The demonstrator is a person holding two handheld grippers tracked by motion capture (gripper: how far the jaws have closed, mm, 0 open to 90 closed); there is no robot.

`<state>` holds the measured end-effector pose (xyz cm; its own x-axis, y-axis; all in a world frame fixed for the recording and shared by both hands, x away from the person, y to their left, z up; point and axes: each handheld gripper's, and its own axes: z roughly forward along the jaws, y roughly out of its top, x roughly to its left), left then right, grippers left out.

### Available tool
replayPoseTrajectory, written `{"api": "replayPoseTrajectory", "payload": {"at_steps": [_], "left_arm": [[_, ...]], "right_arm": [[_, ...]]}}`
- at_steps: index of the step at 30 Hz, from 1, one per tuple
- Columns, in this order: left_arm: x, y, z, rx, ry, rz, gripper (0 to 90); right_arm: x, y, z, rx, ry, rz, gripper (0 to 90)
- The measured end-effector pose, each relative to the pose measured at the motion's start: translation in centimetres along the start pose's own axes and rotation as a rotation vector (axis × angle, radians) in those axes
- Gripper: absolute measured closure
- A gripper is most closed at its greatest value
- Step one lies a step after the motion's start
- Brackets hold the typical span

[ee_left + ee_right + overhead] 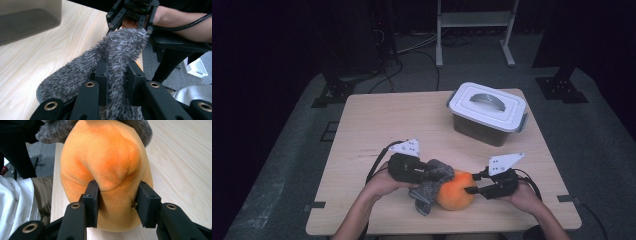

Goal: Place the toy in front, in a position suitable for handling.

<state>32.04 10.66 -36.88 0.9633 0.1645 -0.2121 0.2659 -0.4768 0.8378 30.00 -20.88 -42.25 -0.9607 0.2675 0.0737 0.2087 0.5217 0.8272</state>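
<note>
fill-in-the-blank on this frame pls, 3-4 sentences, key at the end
1. The left claw is shut on the fuzzy ____ sock.
2. The right claw is shut on a plush ball whose colour is ____.
3. The box at the far right of the table has its white lid ____.
4. In the high view, the sock lies draped over the ball's ____ side.

Missing words: grey; orange; on; left
</note>
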Motion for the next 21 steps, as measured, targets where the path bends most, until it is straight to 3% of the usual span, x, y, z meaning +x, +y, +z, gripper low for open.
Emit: {"api": "replayPoseTrajectory", "payload": {"at_steps": [5, 8, 10, 14, 18, 21], "left_arm": [[0.0, -0.5, 0.2, -0.017, -0.001, -0.022, 74.1], [0.1, -0.3, 1.0, -0.005, 0.005, -0.017, 74.0], [0.1, -0.1, 1.3, -0.003, 0.014, -0.007, 74.1], [0.0, 0.5, 1.6, 0.008, 0.025, 0.006, 74.1], [-0.1, 1.0, 2.2, 0.012, 0.017, 0.018, 74.0], [-0.2, 1.3, 2.4, 0.015, 0.021, 0.03, 73.6]], "right_arm": [[-0.3, 0.0, -0.1, 0.001, -0.007, 0.018, 55.8], [-0.1, 0.4, 0.1, 0.003, -0.001, 0.023, 48.7], [0.1, 0.8, 0.0, 0.025, -0.024, 0.004, 40.9], [0.5, 1.9, -0.9, 0.047, -0.067, -0.045, 33.8], [0.7, 2.8, -1.2, 0.03, -0.046, -0.063, 29.4], [0.7, 3.4, -0.5, 0.072, -0.037, -0.094, 25.6]]}}
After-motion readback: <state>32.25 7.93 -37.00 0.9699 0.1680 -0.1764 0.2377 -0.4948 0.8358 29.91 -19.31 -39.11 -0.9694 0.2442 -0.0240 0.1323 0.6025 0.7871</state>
